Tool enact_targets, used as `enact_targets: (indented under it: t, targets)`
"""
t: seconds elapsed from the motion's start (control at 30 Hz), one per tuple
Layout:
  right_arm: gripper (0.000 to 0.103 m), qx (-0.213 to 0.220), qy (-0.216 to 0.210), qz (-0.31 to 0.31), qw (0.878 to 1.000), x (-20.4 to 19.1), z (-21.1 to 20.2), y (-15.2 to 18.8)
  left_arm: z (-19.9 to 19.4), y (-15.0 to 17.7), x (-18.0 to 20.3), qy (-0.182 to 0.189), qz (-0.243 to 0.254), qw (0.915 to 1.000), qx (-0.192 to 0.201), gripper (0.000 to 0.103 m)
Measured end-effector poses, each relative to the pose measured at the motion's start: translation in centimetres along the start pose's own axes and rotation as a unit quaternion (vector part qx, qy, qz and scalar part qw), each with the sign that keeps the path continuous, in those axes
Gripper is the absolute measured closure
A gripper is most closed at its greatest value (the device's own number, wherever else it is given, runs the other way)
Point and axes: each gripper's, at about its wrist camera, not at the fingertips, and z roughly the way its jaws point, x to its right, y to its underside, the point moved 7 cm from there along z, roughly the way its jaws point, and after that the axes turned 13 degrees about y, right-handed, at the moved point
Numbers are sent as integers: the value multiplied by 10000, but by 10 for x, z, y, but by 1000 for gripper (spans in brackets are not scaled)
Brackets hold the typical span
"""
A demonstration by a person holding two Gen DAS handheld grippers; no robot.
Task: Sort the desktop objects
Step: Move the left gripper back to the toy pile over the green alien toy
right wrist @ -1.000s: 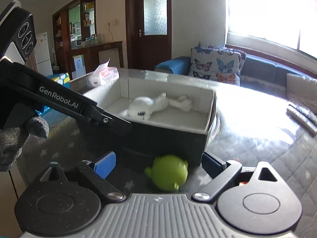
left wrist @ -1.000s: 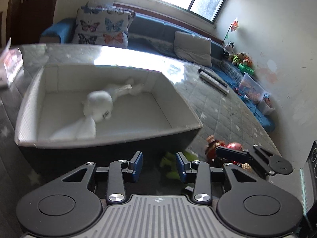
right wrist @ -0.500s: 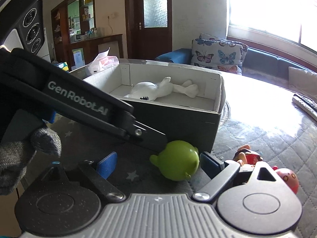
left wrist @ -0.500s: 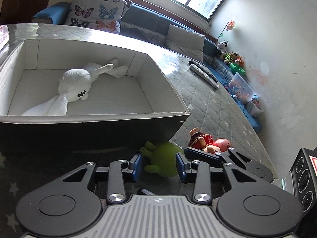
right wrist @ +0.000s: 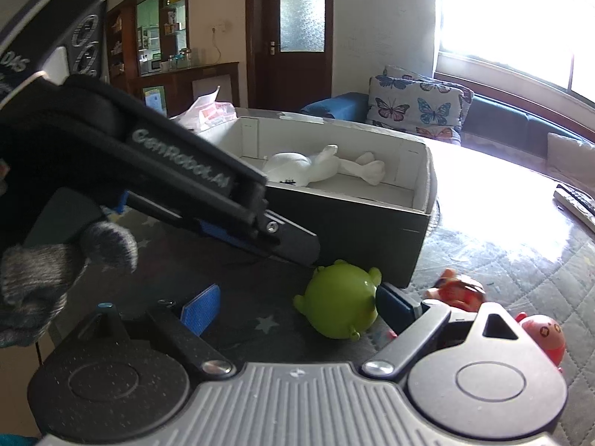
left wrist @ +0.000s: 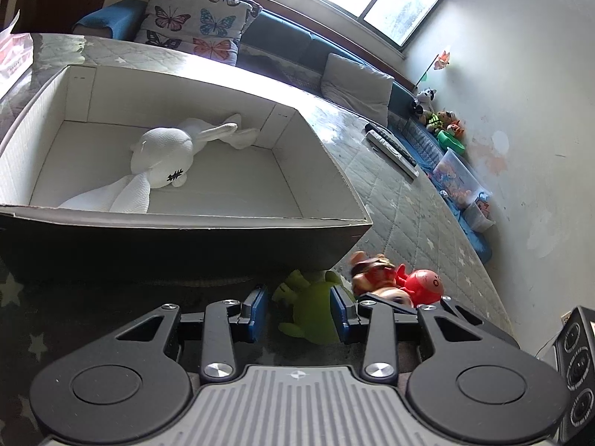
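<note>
Green toy [left wrist: 316, 316] on the quilted table [left wrist: 420, 223], just in front of the near right corner of the cardboard box [left wrist: 186, 249], apparently touching its dark outer wall. Sits in the gap of the left gripper [left wrist: 299, 310]; blue pads [left wrist: 256, 306] narrow but not visibly pressing on it, so open around it, no grip confirmed. Right gripper [right wrist: 297, 306] spread wide, toy against its right finger [right wrist: 394, 303], left pad well clear; nothing pinched. Left gripper's fingertip [right wrist: 297, 241] seen from the right wrist view reaching the toy's far top. Gloved hand [right wrist: 55, 271] at far left of that view. White plush rabbit [left wrist: 163, 160] lying inside the box. Brown-and-red figure [left wrist: 375, 275] and red round toy [left wrist: 422, 284] just right of the green one, near the box corner. Two remotes [left wrist: 390, 146] farther right on the table. Butterfly cushion [left wrist: 197, 26] on the sofa beyond.
</note>
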Motion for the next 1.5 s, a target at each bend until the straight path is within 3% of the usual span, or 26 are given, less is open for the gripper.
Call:
enact_targets:
  t: [0.23, 0.57, 1.33, 1.5]
  targets:
    - [10, -31, -282, -24, 9996, -11, -10, 5, 1, 2, 1, 33, -11, 10000, -33, 63]
    - [10, -175, -92, 221, 9996, 0, 0, 7, 5, 1, 3, 111, -28, 9999, -81, 64]
    - [8, -178, 151, 12, 9997, -9, 24, 0, 21, -5, 5, 108, 36, 9997, -228, 64]
    - [8, -158, 0, -11, 9999, -10, 17, 2, 15, -1, 2, 179, -22, 9995, -258, 64]
